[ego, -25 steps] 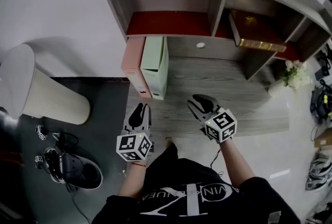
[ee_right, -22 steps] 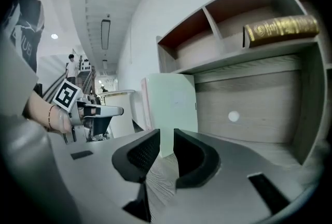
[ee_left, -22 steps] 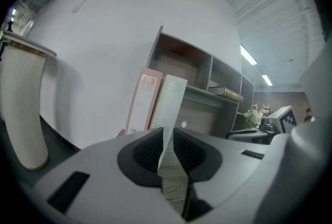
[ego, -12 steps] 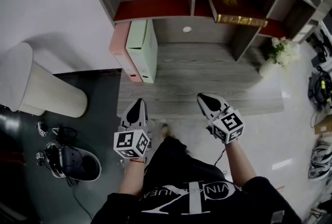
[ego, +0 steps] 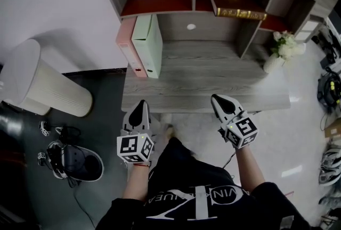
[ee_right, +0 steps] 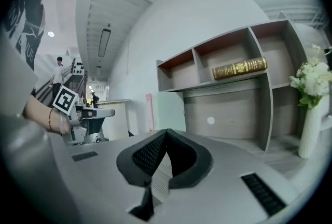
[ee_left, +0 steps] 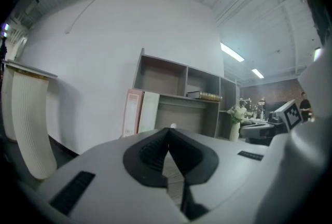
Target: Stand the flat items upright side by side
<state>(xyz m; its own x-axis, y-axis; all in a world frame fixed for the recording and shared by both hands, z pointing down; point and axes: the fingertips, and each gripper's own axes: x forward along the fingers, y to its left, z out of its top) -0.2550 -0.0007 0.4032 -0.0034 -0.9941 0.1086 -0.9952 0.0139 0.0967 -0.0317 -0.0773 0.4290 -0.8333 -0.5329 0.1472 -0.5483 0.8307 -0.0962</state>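
Black T-shirt with short sleeves and big white letters across the chest. Thin red band round the left wrist. Left gripper and right gripper: pale grey shells, black pointed tips, ribbed black pads inside. White cube with black square markers on each one. Thin dark cable under the right one.
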